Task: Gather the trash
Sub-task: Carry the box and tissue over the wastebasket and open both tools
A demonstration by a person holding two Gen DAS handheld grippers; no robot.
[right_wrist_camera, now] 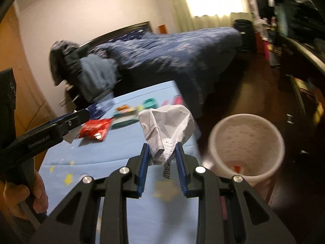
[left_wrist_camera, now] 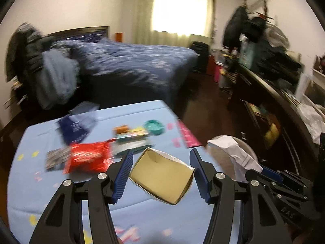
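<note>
Left tongs (left_wrist_camera: 161, 174) clamped on open cardboard box (left_wrist_camera: 162, 178), right tongs (right_wrist_camera: 161, 162) pinching crumpled paper (right_wrist_camera: 167, 122)

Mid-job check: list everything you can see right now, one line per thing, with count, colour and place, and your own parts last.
open box: 1, tan inside, held between the left fingers
crumpled paper: 1, white with print, pinched between the right fingers
bin: 1, white, on the floor right of the table
table cover: 1, light blue with stars, under the trash
snack bag: 1, red, mid table
dark blue packet: 1, far left of the table
small teal dish: 1, far side of the table
pink wrapper: 1, right edge of the table
bed: 1, dark blue quilt, behind the table
left gripper: 1, black, blue fingers, shut on the box
right gripper: 1, black, blue fingers, shut on the paper
hand: 1, on the left gripper's handle
</note>
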